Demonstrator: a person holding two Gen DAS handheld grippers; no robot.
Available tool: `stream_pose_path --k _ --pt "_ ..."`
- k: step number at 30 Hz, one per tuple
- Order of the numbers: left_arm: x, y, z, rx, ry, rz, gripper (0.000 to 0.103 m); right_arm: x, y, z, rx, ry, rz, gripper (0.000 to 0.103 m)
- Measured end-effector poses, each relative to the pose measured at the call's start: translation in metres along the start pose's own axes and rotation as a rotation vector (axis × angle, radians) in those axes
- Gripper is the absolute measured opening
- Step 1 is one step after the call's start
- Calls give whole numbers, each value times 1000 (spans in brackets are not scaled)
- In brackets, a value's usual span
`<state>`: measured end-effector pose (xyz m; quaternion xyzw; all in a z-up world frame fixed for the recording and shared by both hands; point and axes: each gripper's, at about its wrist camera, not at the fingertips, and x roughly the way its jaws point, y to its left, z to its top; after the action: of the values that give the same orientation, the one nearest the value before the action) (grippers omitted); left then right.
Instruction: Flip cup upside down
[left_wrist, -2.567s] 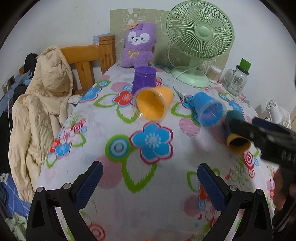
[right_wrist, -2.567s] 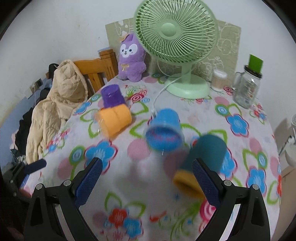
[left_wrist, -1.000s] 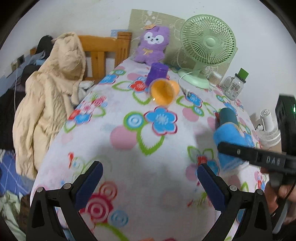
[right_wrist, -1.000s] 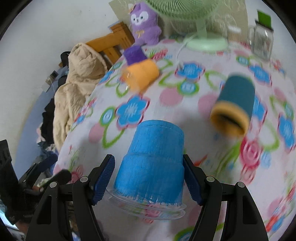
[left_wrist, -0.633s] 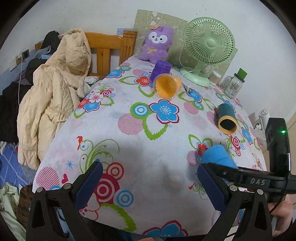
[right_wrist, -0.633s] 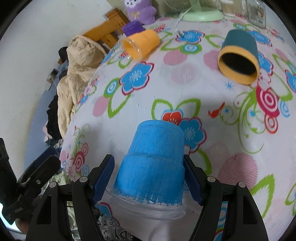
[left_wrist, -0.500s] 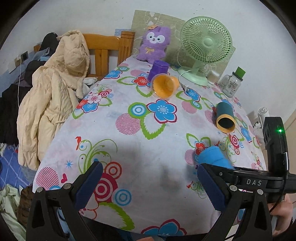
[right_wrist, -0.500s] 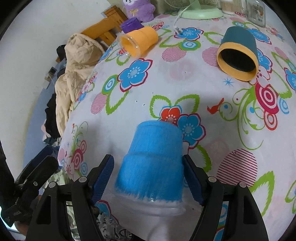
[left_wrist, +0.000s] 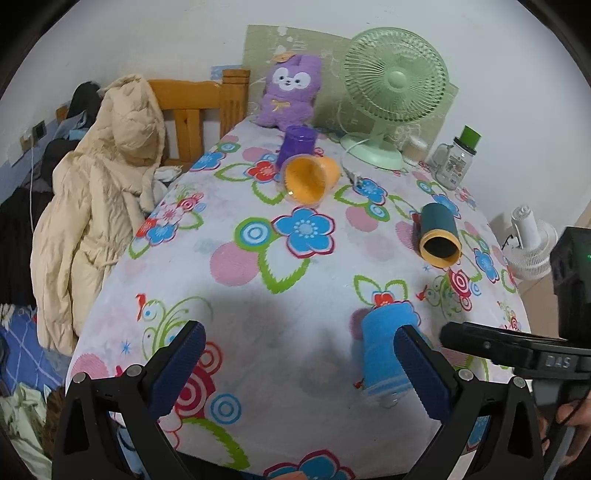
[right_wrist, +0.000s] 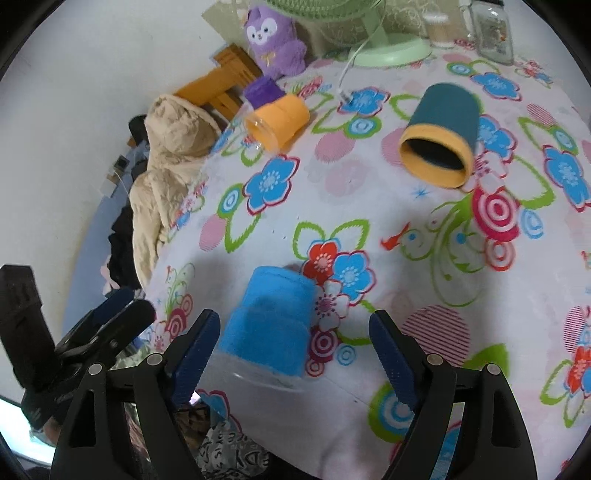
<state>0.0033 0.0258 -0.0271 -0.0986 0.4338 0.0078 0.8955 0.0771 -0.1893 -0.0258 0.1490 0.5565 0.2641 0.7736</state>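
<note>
The blue cup (right_wrist: 269, 321) stands upside down, rim down, near the table's front edge; it also shows in the left wrist view (left_wrist: 384, 347). My right gripper (right_wrist: 295, 354) is open, its fingers apart from the cup on both sides. My left gripper (left_wrist: 299, 369) is open and empty above the front edge. An orange cup (left_wrist: 310, 179) and a teal cup with a yellow rim (left_wrist: 439, 240) lie on their sides. A purple cup (left_wrist: 295, 144) stands upside down behind the orange one.
The table has a flowered cloth (left_wrist: 258, 258). A green fan (left_wrist: 391, 92), a purple plush toy (left_wrist: 288, 96) and a glass jar (left_wrist: 456, 162) stand at the back. A wooden chair with a beige coat (left_wrist: 103, 184) is at the left.
My right gripper set the blue cup rim down by the front edge, then opened and let it go. The left gripper stayed open.
</note>
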Motion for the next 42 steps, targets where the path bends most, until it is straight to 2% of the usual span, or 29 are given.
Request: stream_pose_path --k 7,15,17,22,30,32,37,42 --pt "14 -39 18 126 41 -18 103 -18 -35 -13 66 -26 -5 90" --pt "62 -83 28 295 211 -6 103 -17 -79 -29 159 -18 12 90" --pt "74 -87 30 311 246 10 103 -16 -86 -32 169 -15 19 90" --pt "100 -100 35 325 360 -23 103 -16 -100 -36 192 -22 35 90" --pt "127 -118 32 360 459 -5 103 -23 -110 -35 201 -42 71 90" --pt "129 -119 31 355 473 4 99 -25 -109 -34 197 -50 80 90" --pt "138 -117 29 325 513 33 76 -27 -106 -33 185 -55 93 90" --pt "141 -116 26 314 541 22 64 -26 -105 -33 187 -55 96 90"
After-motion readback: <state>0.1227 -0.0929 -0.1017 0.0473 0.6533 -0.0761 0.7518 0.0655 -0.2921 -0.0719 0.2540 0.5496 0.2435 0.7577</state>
